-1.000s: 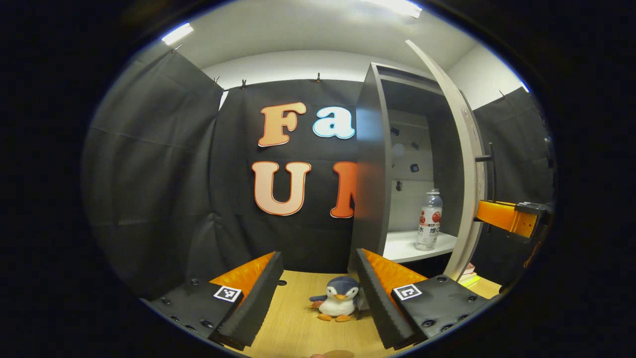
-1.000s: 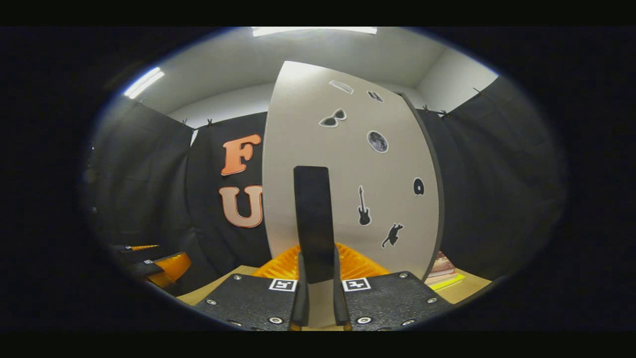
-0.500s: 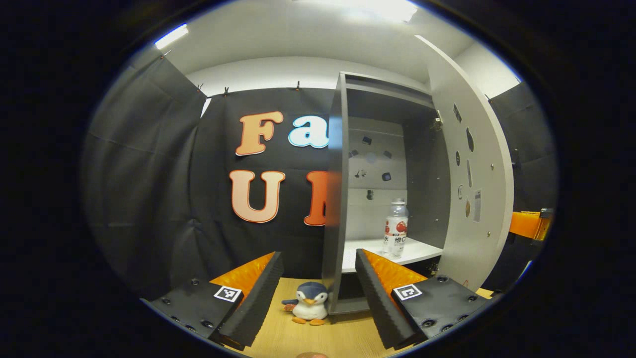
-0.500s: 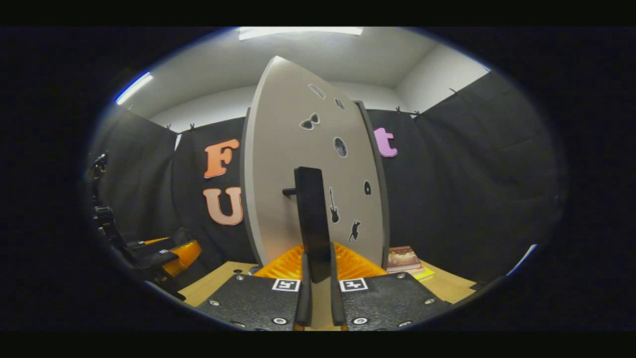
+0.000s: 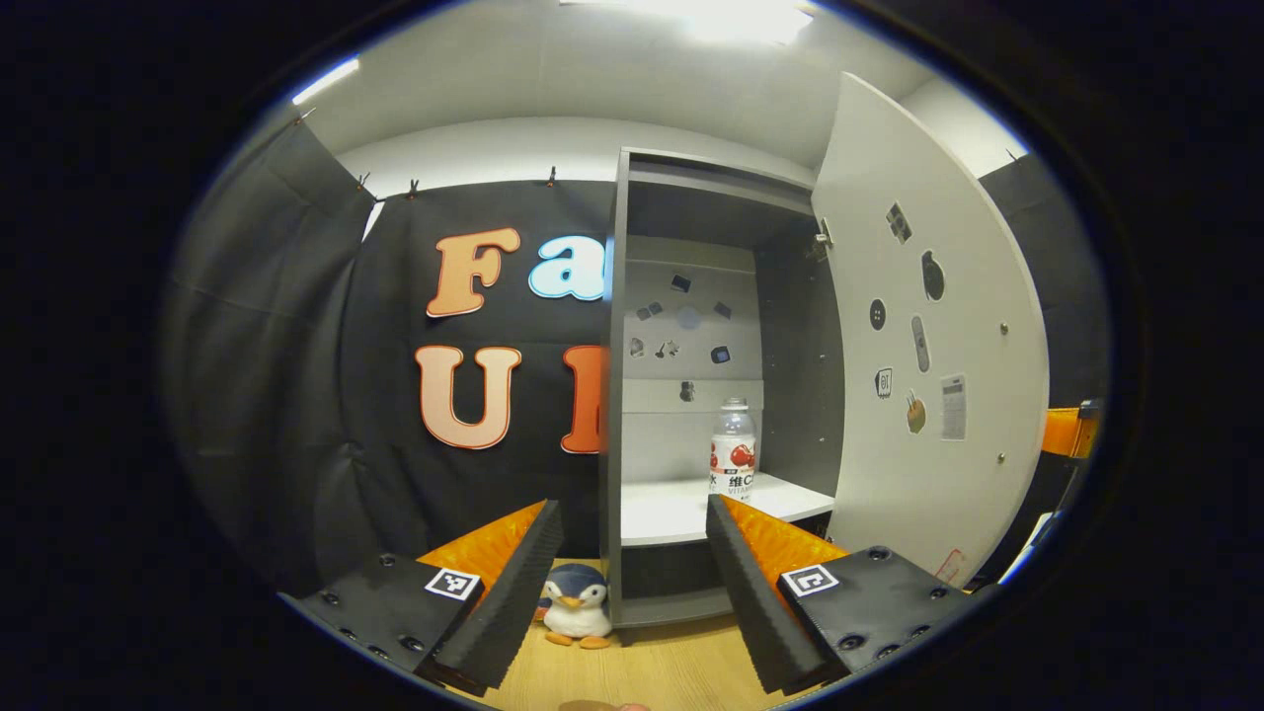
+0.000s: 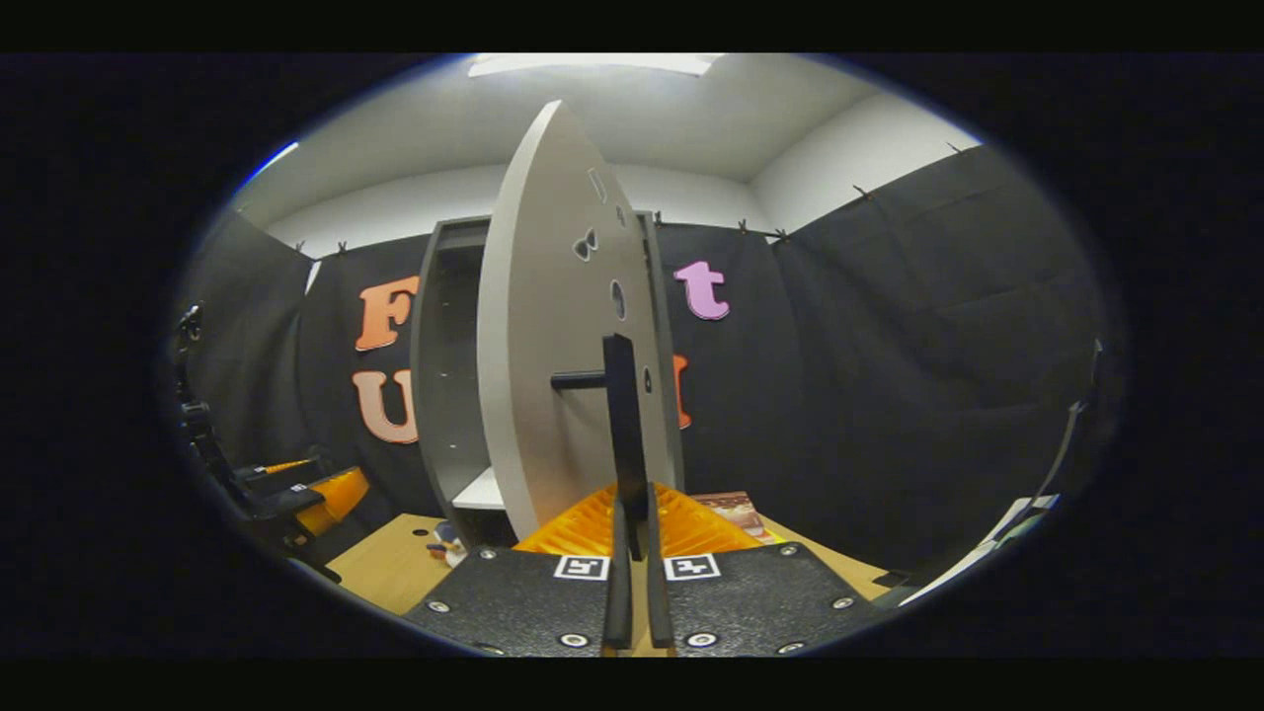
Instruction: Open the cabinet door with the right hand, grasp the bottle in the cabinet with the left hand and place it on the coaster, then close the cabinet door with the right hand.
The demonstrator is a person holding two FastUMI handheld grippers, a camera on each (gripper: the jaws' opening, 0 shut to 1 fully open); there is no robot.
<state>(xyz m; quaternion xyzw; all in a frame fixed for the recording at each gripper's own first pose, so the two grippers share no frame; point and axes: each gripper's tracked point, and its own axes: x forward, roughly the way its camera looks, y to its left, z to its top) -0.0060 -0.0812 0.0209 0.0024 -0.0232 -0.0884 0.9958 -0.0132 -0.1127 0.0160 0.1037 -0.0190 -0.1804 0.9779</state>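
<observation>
Left gripper view: left tool [image 5: 632,583] held wide open and empty, black pads well apart, low over the wooden surface [image 5: 642,671]. Ahead, the grey cabinet [image 5: 614,395] standing open, its door [image 5: 928,336] swung out to the right with small stickers on the inner face. On the white shelf [image 5: 681,509] inside, toward the right and far back, the bottle [image 5: 732,449] upright, clear with a red-and-white label, touched by neither finger. At the foot of the cabinet's left wall, a small penguin plush [image 5: 576,614] sitting on the surface, between the two fingers as seen from here. At the far right edge, beyond the door, an orange part of the right tool [image 5: 1066,432].

Right gripper view: right tool [image 6: 632,553] closed down on the black handle [image 6: 622,444] of the door [image 6: 553,336], both pads pressing the vertical bar. Door seen nearly edge-on, standing out from the cabinet [image 6: 439,375] behind it on the left, a slice of the white shelf [image 6: 482,492] visible. Low on the left, the left tool [image 6: 296,494], orange and black, above the surface [image 6: 385,568]. A sliver of the plush [image 6: 446,543] by the cabinet base. A stack of books [image 6: 731,509] lying just right of the door
</observation>
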